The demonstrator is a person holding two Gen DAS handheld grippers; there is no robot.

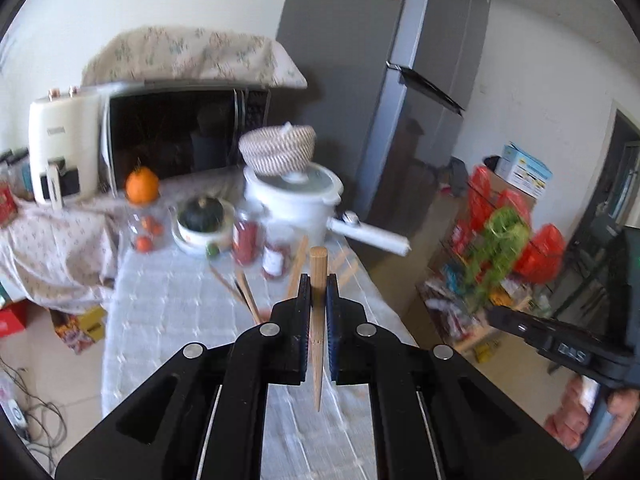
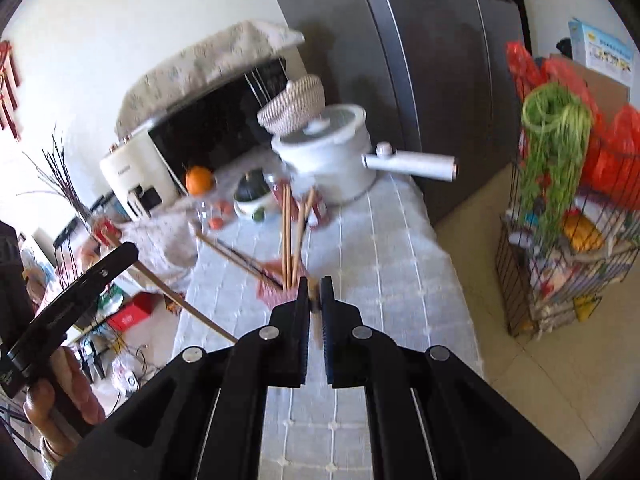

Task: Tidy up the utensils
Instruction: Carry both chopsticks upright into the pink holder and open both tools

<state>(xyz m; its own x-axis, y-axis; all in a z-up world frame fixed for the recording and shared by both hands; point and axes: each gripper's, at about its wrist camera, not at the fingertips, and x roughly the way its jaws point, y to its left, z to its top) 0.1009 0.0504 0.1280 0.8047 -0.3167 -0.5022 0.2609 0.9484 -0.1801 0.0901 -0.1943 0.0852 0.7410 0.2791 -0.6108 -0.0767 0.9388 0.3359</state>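
Note:
My left gripper point(image 1: 319, 280) is shut on a pale wooden chopstick point(image 1: 319, 320), thick end up and thin tip pointing back toward the camera. It hangs above the white-clothed table point(image 1: 168, 320). Several loose chopsticks point(image 1: 246, 292) lie on the cloth ahead. In the right wrist view my right gripper point(image 2: 315, 286) is shut on a brown wooden chopstick end point(image 2: 314, 294); the rest is hidden by the jaws. Just beyond it, several chopsticks point(image 2: 287, 232) rise from a red patterned pouch point(image 2: 270, 294). The left gripper point(image 2: 80, 284) shows at the left, held by a hand point(image 2: 68, 384).
At the table's far end stand a white pot with a long handle point(image 2: 332, 160), a woven basket point(image 2: 294, 102), jars point(image 1: 244, 240), a bowl with a dark squash point(image 1: 202, 216) and an orange point(image 1: 142, 186). A wire rack with greens and red bags point(image 2: 560, 220) stands on the floor, right.

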